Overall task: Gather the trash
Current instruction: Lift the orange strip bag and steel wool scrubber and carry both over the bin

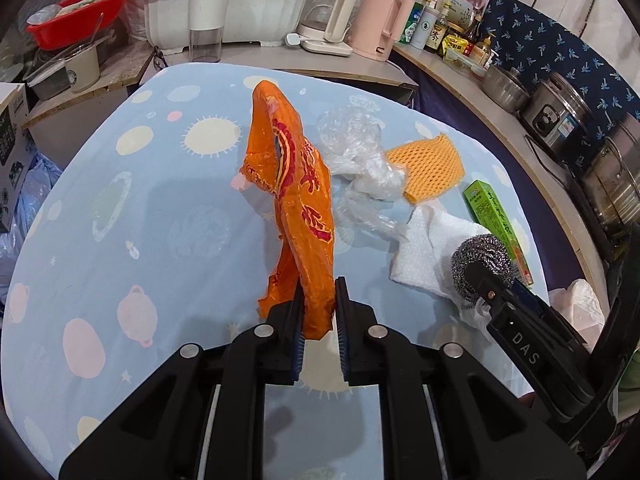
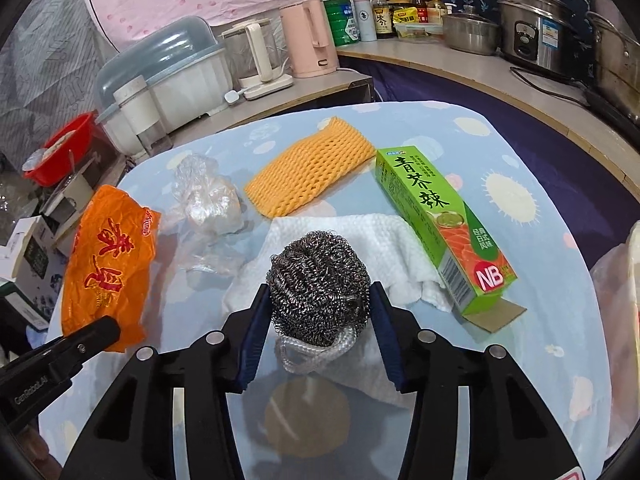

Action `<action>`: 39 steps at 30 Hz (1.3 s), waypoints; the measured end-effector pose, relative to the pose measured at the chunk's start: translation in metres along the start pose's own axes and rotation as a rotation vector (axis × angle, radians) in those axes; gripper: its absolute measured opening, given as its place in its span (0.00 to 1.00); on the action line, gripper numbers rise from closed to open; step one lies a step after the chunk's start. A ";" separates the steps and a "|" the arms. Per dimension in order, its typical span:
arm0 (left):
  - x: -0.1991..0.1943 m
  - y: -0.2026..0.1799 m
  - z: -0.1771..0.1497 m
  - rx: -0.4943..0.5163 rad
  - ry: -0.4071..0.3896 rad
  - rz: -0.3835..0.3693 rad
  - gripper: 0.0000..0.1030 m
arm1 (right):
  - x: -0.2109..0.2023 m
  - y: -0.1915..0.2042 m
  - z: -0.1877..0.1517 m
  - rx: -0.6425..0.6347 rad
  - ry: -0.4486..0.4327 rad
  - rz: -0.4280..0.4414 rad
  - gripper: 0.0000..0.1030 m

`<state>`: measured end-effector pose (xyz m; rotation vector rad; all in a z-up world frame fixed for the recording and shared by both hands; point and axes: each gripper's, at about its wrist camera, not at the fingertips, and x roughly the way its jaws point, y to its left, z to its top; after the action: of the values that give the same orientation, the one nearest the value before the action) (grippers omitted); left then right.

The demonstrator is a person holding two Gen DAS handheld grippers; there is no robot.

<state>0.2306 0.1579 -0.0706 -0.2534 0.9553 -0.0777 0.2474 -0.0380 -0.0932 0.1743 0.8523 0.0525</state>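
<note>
1. Left wrist view: left gripper [image 1: 319,300] jaws pinch a light, crinkly orange wrapper [image 1: 298,184] by its lower end, above the tabletop [image 1: 120,208].
2. Right gripper [image 2: 320,316] jaws clamp a springy steel scourer [image 2: 318,284] around its middle.

From the left wrist view, the steel wool ball [image 1: 482,258] is half covered by the right gripper [image 1: 484,280], so its near side and the grip on it can't be made out there. The green box [image 1: 496,224] near the table's right edge has its near end hidden behind that ball. The white paper towel [image 2: 360,236] runs under the ball and the box, its full outline lost. A pale plastic bag [image 2: 624,280] at the right edge is cut off by the frame. Labels on the bottles [image 2: 384,12] along the back counter are too small to read. What lies in the red basin [image 1: 80,12] is unclear.
</note>
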 end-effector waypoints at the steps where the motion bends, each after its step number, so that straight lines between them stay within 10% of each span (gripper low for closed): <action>1: -0.003 -0.002 -0.001 0.002 -0.005 -0.003 0.12 | -0.005 -0.001 -0.001 0.005 -0.007 0.003 0.46; 39: -0.084 -0.237 -0.131 0.486 0.015 -0.202 0.12 | -0.197 -0.210 -0.094 0.346 -0.192 -0.185 0.46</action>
<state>0.0862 -0.0803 -0.0171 0.1011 0.8951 -0.4909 0.0421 -0.2548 -0.0431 0.4174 0.6773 -0.2833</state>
